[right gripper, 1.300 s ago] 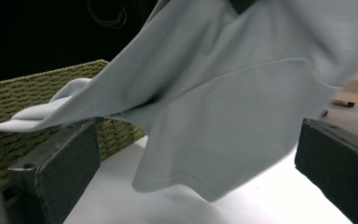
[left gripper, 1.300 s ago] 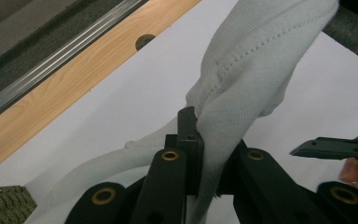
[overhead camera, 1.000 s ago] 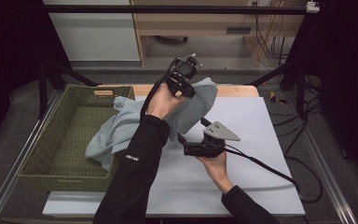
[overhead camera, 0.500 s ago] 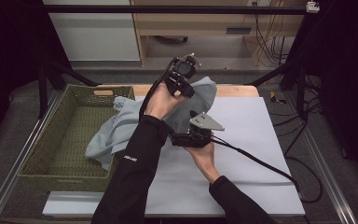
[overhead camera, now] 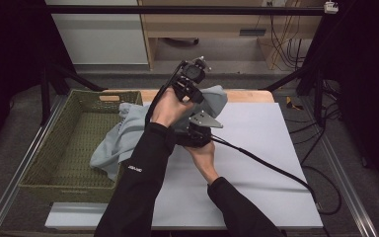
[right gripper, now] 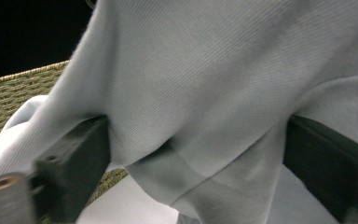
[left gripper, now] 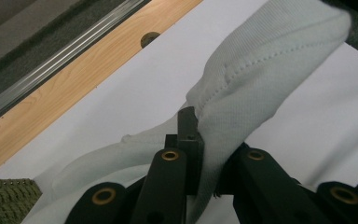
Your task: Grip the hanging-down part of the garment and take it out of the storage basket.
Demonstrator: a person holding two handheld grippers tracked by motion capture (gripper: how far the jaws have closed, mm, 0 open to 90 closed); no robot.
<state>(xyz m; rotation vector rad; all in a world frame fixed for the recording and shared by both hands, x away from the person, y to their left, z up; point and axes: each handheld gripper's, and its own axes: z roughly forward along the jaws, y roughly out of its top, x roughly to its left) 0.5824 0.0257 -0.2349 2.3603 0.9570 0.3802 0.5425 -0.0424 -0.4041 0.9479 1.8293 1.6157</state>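
Observation:
A pale grey-blue cloth (overhead camera: 123, 140) trails from the green woven basket (overhead camera: 44, 148) onto the white table top (overhead camera: 266, 148). My left gripper (overhead camera: 195, 94) holds one end of it raised above the table's far edge. In the left gripper view its jaws (left gripper: 193, 121) are shut on a stitched hem of the cloth (left gripper: 261, 70). My right gripper (overhead camera: 187, 134) sits low under the left forearm, pointing into the hanging cloth. In the right gripper view it (right gripper: 196, 140) has just been closing but stands open, with a fold of cloth (right gripper: 214, 84) hanging between the jaws.
The basket takes up the table's left side, and its weave (right gripper: 14, 98) lies behind the cloth in the right gripper view. A black cable (overhead camera: 276, 170) runs from the right gripper across the table to the right. A wooden strip (left gripper: 74, 79) edges the far side.
The right gripper has moved left and farther in, under the left forearm and into the hanging cloth. The left gripper has stayed raised with the cloth in it.

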